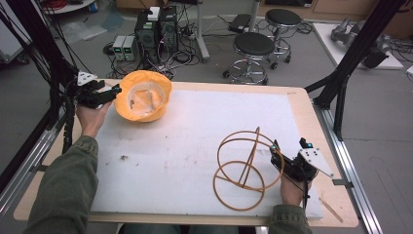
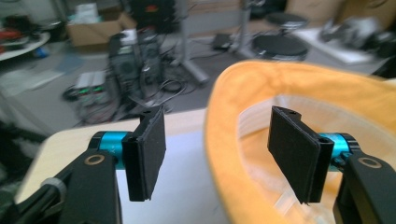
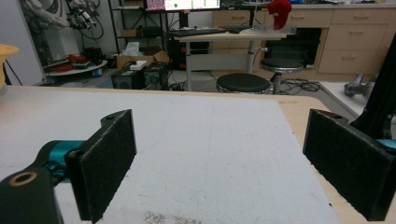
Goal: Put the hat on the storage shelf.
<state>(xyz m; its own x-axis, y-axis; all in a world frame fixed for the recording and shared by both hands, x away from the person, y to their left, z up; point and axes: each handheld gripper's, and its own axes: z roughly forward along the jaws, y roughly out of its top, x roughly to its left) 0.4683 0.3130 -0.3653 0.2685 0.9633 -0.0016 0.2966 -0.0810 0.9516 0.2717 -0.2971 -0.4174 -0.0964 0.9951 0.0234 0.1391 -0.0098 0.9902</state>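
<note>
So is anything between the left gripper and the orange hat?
Nothing visible. The left gripper is open at the near edge of the hat, and the hat's brim already sits between its jaws.

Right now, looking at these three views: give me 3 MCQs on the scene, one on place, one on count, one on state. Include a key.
1. Where does the hat lie on the table?
A. far left part
B. near right corner
C. dead centre

2. How many stools stand beyond the table?
A. none
B. two
C. five

3. How do the left gripper jaws stand at the hat's brim?
A. shut flat with nothing between
B. open, one jaw either side of the brim
C. clamped on the wire frame

Key:
1 A, the high view shows the hat at the table's far left, by the left gripper.
2 B, two black round stools show behind the far edge.
3 B, the left gripper view shows the brim passing between the spread jaws, pads apart from it; the wire frame lies by the right gripper.
</note>
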